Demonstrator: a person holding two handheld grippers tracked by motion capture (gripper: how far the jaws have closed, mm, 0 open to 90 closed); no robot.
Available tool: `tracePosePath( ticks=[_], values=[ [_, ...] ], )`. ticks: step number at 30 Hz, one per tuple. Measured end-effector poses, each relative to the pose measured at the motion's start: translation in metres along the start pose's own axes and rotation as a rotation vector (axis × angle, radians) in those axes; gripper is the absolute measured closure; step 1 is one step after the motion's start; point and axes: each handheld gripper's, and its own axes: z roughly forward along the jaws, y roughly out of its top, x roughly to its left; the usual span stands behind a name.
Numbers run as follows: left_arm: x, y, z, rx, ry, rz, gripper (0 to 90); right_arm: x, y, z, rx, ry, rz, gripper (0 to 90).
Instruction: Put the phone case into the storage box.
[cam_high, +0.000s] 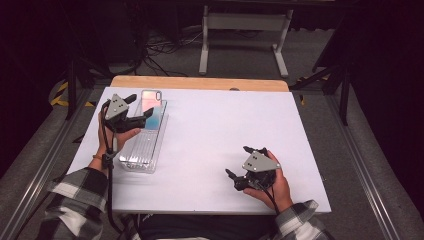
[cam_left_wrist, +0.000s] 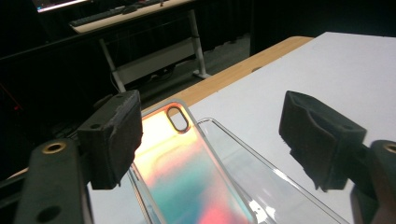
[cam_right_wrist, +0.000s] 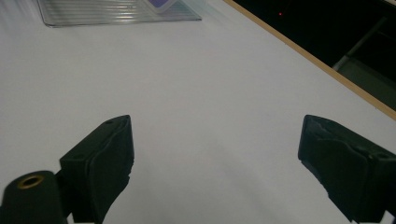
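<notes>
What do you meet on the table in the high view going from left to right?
Left gripper → iridescent phone case, leaning on the clear plastic tray → bare white table top → right gripper.

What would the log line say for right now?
left tongs: open, over phone case | phone case: leaning on clear tray | right tongs: open, holding nothing, over white table

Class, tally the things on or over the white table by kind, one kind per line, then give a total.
Iridescent phone case: 1
Clear ribbed plastic tray: 1
Handheld grippers: 2, left gripper and right gripper, both open
Total: 4
</notes>
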Motion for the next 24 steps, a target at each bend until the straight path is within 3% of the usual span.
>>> tracePosePath(
  ticks=[11, 24],
  values=[
    [-0.0018, -0.0003, 0.0025, -0.002, 0.005, -0.006, 6.5, 0.0000, 0.0002, 0.0000, -0.001, 0.000, 0.000, 10.8],
    [-0.0035, 0.0009, -0.0022, -0.027, -0.031, -0.036, 2.6, -0.0007, 0.0001, -0.0015, -0.009, -0.012, 0.004, 10.1]
  ],
)
